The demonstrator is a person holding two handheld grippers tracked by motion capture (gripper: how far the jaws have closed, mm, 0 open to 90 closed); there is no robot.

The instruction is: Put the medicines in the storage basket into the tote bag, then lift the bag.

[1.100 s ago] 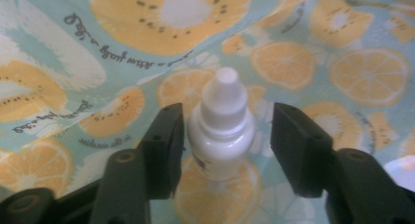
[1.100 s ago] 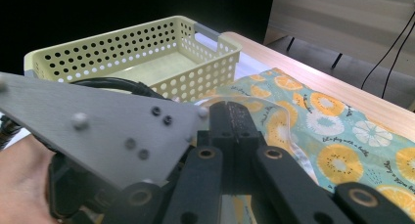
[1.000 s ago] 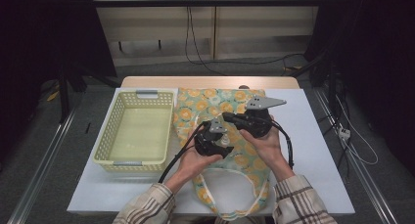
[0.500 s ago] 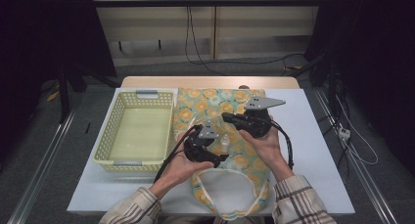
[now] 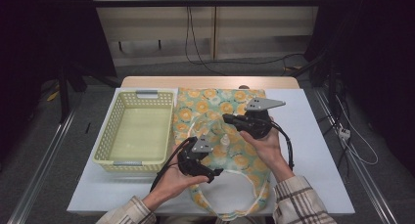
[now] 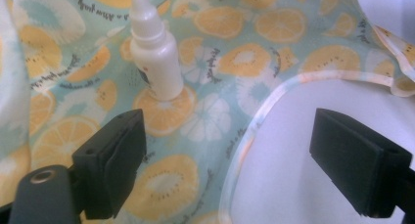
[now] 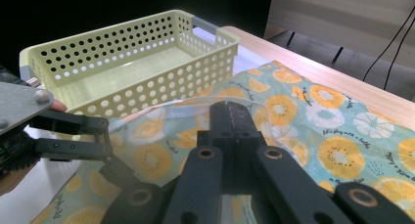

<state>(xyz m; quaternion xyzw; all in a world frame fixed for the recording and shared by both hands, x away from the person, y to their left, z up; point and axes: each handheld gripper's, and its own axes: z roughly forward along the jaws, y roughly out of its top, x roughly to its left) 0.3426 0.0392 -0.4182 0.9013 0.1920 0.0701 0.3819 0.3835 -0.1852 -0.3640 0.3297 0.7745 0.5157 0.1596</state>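
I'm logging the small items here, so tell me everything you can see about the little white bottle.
The bottle is small, white and plastic-looking, with a narrow dropper-style cap and a dark mark low on its side. It stands upright, capped, on the orange-slice patterned cloth, beyond the open left gripper and nearer its left jaw. Only the cloth touches it. In the high view it shows as a pale spot between the two grippers.
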